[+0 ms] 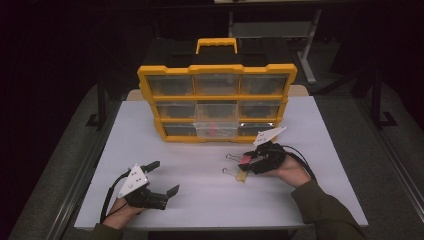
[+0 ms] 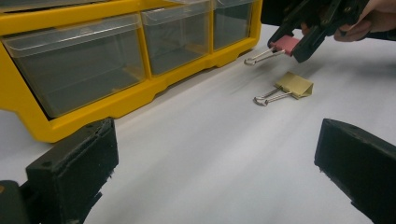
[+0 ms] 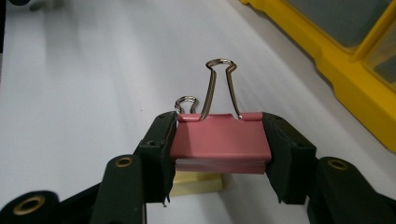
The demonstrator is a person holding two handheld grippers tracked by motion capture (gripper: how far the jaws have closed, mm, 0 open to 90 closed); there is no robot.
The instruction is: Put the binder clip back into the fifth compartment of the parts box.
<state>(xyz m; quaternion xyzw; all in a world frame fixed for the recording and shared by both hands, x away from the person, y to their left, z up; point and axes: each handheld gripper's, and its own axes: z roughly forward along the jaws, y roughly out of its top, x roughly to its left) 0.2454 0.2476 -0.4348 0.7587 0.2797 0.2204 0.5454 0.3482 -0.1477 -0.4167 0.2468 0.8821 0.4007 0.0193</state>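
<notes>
The right gripper (image 3: 219, 149) is clamped on a pink binder clip (image 3: 220, 140): in the right gripper view the two black pads press the clip's sides, its wire handles sticking out ahead of the jaws. In the high view this gripper (image 1: 248, 162) points toward the left of the table, the hand (image 1: 289, 169) behind it lying palm down, the forearm in an olive sleeve (image 1: 327, 210) coming in from the lower right corner, and the grey plate on top tilted up toward the yellow organiser. The left gripper view shows the pink clip (image 2: 285, 45) lifted off the table, hanging between the jaws.

Just below and slightly behind the held clip lies a yellow binder clip (image 1: 241, 174) flat on the white table (image 1: 200, 200), its handles pointing the same way; it shows under the jaws in the right gripper view (image 3: 198, 182) and apart from the pink one in the left gripper view (image 2: 295, 85).

Beyond the right gripper, near its far side, stands the yellow organiser (image 1: 217, 102) with clear drawers.

Well apart, across the table, the left gripper (image 1: 162, 177) rests low with its jaws spread wide and nothing between them, the hand (image 1: 122, 205) at the near edge.
</notes>
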